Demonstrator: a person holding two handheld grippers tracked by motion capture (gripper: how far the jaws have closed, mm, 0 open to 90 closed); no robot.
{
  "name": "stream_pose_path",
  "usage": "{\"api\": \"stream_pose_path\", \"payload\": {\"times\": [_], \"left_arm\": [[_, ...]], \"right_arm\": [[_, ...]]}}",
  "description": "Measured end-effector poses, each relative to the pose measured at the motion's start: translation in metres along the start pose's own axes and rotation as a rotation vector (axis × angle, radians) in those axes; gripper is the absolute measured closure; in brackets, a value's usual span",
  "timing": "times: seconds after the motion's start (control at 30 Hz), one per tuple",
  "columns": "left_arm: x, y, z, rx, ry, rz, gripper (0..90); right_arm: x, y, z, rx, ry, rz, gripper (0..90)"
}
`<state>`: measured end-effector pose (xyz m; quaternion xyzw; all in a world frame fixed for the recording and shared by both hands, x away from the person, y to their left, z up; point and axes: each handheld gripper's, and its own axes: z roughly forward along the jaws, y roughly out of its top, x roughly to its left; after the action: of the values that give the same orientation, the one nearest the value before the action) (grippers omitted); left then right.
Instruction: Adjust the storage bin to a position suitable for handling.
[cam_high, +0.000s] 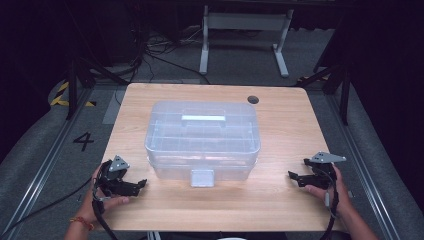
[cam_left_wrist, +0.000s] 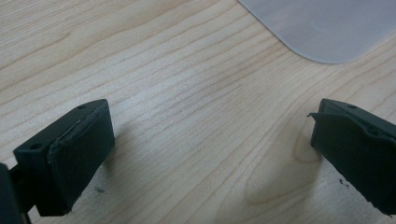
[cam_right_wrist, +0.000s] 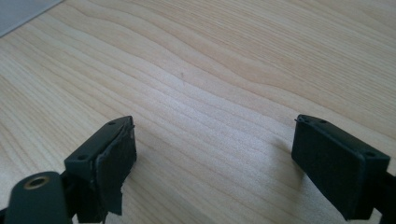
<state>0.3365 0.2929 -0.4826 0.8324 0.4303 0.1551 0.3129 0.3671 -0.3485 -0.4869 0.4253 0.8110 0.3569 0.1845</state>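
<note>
In the high view, a clear plastic storage box (cam_high: 202, 139) with its lid on sat in the middle of the wooden table (cam_high: 270, 200), its handle along the top and its front latch facing the near edge. The left gripper (cam_high: 141, 184) rested low over the table near the box's near-left corner, pointing right toward it but apart from it, in the person's left hand (cam_high: 102, 197). The right gripper (cam_high: 292, 176) lay well to the right of the box, pointing left, in the right hand (cam_high: 327, 192).

In the left gripper view, the two black jaws stood wide apart over bare wood with nothing between them. A rounded corner of the box (cam_left_wrist: 327, 28) showed at the far right, clear of both jaws.

In the right gripper view, the jaws were likewise spread wide over bare wood and gripped nothing. A pale sliver of the box (cam_right_wrist: 21, 14) showed at the far left corner.
</note>
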Motion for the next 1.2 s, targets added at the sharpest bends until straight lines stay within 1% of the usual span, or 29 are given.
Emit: {"api": "stream_pose_path", "payload": {"times": [0.1,0.23,0.27,0.3,0.33,0.43,0.47,0.53,0.6,0.63,0.73,0.8,0.83,0.9,0.93,1.03,1.13,1.2], "left_arm": [[0.0,0.0,0.0,0.0,-0.001,0.002,0.2],[0.0,-0.001,-0.001,0.003,0.008,0.001,0.6],[0.001,-0.002,-0.002,-0.005,0.014,-0.005,0.6],[0.001,-0.003,-0.003,0.0,0.021,-0.003,0.7],[0.002,-0.004,-0.003,-0.009,0.017,-0.012,1.3],[0.001,-0.005,-0.005,-0.01,0.019,-0.019,2.5],[0.002,-0.005,-0.005,-0.007,0.021,-0.012,2.6],[0.001,-0.005,-0.005,-0.009,0.02,-0.021,2.6],[0.001,-0.005,-0.005,-0.009,0.026,-0.016,2.2],[0.0,-0.005,-0.004,-0.009,0.03,-0.023,2.1],[0.0,-0.005,-0.005,-0.008,0.032,-0.021,2.6],[-0.001,-0.006,-0.005,-0.013,0.03,-0.033,2.9],[-0.002,-0.006,-0.006,-0.009,0.031,-0.032,3.2],[-0.002,-0.007,-0.006,-0.015,0.037,-0.032,3.3],[-0.003,-0.007,-0.006,-0.012,0.035,-0.036,3.3],[-0.004,-0.007,-0.006,-0.013,0.041,-0.039,3.5],[-0.004,-0.007,-0.006,-0.013,0.042,-0.04,3.5],[-0.004,-0.007,-0.006,-0.013,0.042,-0.04,3.5]], "right_arm": [[0.0,0.0,0.0,-0.001,0.0,-0.001,14.6],[0.0,0.0,0.0,0.0,-0.003,0.005,15.0],[0.001,0.0,0.0,-0.001,-0.005,0.007,15.1],[0.001,0.0,0.0,-0.002,-0.009,0.011,15.1],[0.001,0.0,0.0,-0.001,-0.01,0.012,15.2],[0.001,0.0,0.0,-0.002,-0.007,0.008,15.2],[0.001,0.0,0.0,-0.002,-0.007,0.007,15.3],[0.001,0.0,-0.001,-0.002,-0.009,0.01,15.8],[0.001,-0.001,-0.002,-0.003,-0.019,0.013,17.0],[0.002,-0.001,-0.002,-0.003,-0.022,0.01,18.4],[0.004,-0.001,-0.004,-0.005,-0.024,-0.012,20.4],[0.004,-0.001,-0.005,-0.003,-0.019,-0.012,22.0],[0.005,-0.001,-0.005,-0.003,-0.018,-0.012,23.9],[0.006,0.0,-0.007,-0.001,-0.029,-0.022,25.8],[0.007,0.0,-0.008,-0.006,-0.033,-0.026,27.1],[0.008,0.001,-0.013,-0.038,-0.02,-0.044,28.9],[0.01,0.004,-0.017,-0.048,-0.005,-0.047,29.5],[0.012,0.007,-0.018,-0.049,-0.006,-0.064,29.6]]}}
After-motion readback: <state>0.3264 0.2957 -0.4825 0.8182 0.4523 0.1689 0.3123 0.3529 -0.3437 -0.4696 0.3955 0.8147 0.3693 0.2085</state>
